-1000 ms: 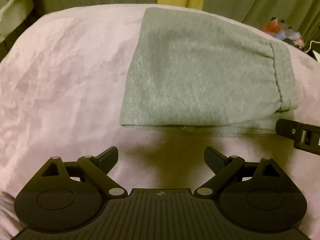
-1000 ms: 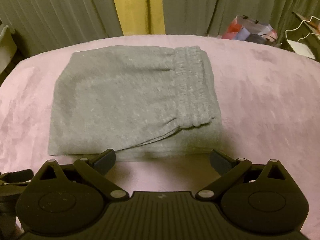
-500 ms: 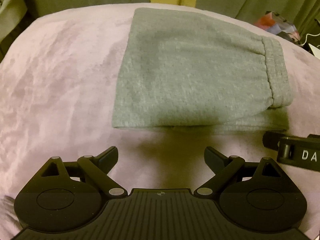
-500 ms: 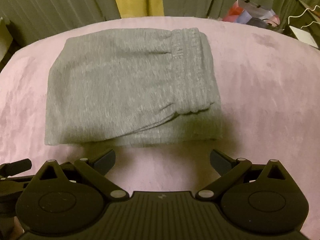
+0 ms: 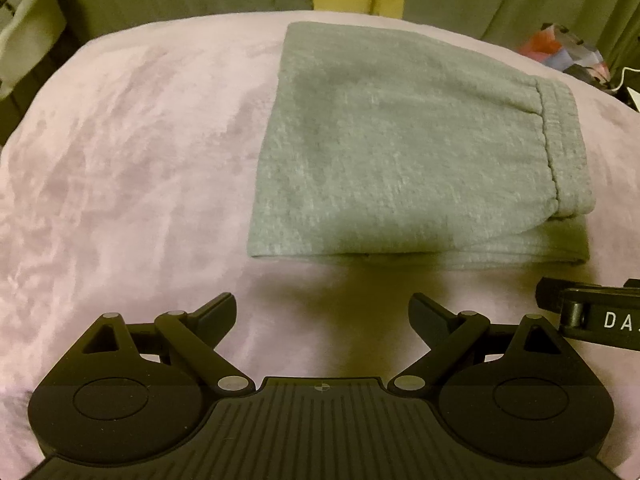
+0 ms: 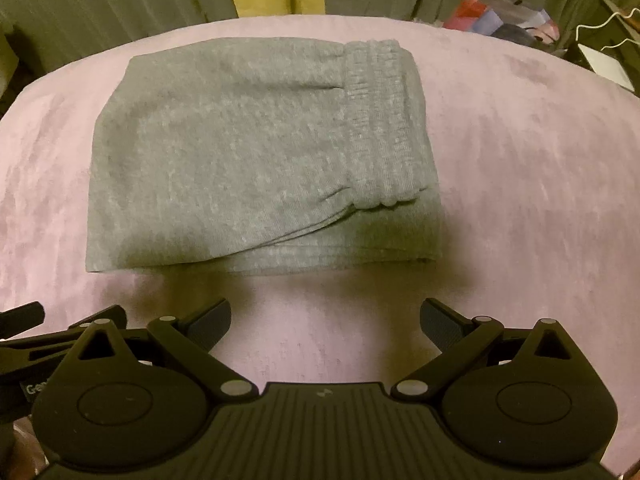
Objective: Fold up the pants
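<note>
Pants [image 6: 256,160] lie folded into a compact stack on the pink bed [image 6: 520,184], waistband at 2 o'clock. Left tool [image 5: 322,314] and right tool [image 6: 326,318] both released, hanging apart at 6 o'clock; folding looks done.

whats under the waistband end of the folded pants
Under the ribbed waistband, more grey layers of the folded pants stick out along the near edge, resting on the pink blanket. Anything between or beneath those layers is covered.

The left claw [image 5: 322,314] and the right claw [image 6: 326,318] hover side by side, each with its fingers spread wide apart and gripping nothing.
</note>
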